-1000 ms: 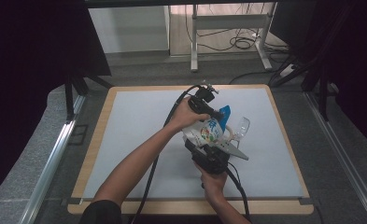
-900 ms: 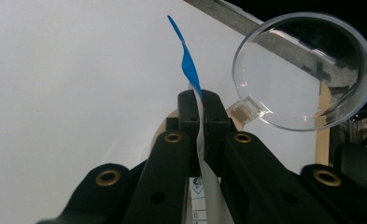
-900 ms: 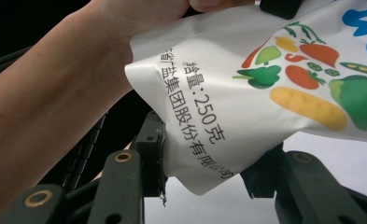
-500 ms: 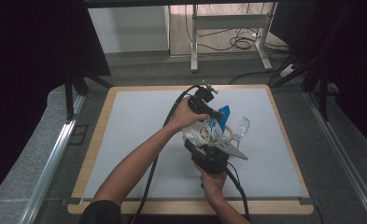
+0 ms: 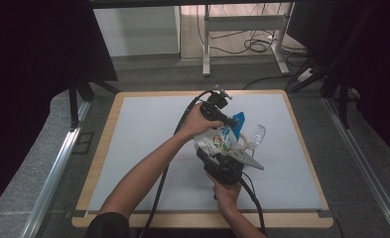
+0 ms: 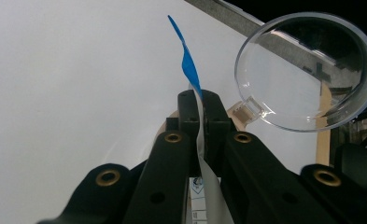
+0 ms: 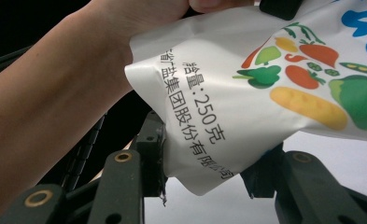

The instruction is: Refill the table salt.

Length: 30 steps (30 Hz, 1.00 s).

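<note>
Left tongs (image 6: 201, 109) clamped on pouch (image 5: 221, 139) top edge, frame centre; right tongs (image 7: 207, 170) gripping pouch bottom; clear lid (image 6: 307, 70) upper right.

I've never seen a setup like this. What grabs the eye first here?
A white pouch printed with bright vegetables hangs over the middle of the table, held by both tools: the left gripper pinches its thin blue-edged top, the right gripper clamps its lower end. Beside it sits a clear plastic lid, hinged open on a container.
</note>
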Tool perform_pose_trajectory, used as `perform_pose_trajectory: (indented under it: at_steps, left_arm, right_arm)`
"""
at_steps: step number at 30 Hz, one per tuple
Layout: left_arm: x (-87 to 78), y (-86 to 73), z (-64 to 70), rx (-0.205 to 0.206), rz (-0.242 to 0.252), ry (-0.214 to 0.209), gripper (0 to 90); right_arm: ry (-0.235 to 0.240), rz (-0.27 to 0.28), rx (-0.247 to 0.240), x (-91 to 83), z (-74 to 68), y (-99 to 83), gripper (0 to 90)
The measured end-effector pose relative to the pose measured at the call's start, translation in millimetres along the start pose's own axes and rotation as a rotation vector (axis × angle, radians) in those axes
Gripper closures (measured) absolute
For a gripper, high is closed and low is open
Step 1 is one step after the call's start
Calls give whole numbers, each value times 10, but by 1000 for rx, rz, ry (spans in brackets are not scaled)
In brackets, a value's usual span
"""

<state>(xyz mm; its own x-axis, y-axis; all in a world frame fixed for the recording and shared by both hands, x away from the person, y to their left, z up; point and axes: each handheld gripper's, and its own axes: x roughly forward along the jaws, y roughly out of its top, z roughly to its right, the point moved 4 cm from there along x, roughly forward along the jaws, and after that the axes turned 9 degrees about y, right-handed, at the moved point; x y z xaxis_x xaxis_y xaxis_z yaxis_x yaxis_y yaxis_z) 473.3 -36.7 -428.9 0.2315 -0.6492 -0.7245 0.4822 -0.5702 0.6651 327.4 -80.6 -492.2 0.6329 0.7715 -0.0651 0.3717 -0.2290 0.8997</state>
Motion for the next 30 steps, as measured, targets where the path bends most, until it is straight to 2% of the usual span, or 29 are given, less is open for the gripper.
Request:
perform_pose_trajectory:
  at_steps: [12, 30]
  left_arm:
    - [2, 15, 7, 3, -3, 0, 895]
    - [-11, 11, 9, 2, 2, 1, 895]
  right_arm:
    - [0, 7, 9, -6, -1, 11, 582]
    - [2, 6, -3, -3, -5, 8, 583]
